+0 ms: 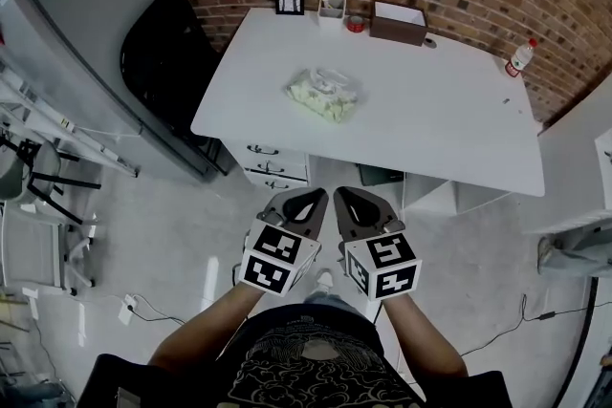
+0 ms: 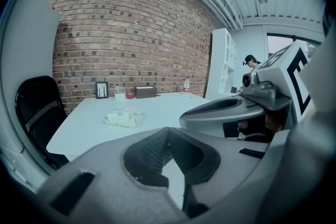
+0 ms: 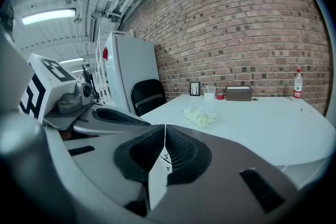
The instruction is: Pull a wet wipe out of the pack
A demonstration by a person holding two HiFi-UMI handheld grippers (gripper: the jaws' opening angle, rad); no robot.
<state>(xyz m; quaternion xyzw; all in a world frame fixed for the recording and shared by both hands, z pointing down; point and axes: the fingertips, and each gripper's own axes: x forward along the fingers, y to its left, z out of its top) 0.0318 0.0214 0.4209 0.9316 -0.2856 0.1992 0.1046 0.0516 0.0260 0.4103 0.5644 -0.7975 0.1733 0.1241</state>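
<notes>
White table (image 1: 459, 110) holds the wipe pack (image 1: 324, 95) at twelve o'clock; left gripper (image 1: 308, 198) and right gripper (image 1: 348, 198), jaws closed and empty, hang short, seemingly pre-approach.

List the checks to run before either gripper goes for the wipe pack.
1. Wet wipe pack located, lying on the table with nothing on top of it: ok.
2. Left gripper empty: ok, fingers together with nothing between them.
3. Right gripper empty: ok, fingers together with nothing between them.
4. Fingers open for a grasp: not ok, on either side.
5. Grippers within reach of the pack: not ok, both are held short of the table's near edge.
6. Pack already open: cannot tell, too small in every view.
</notes>
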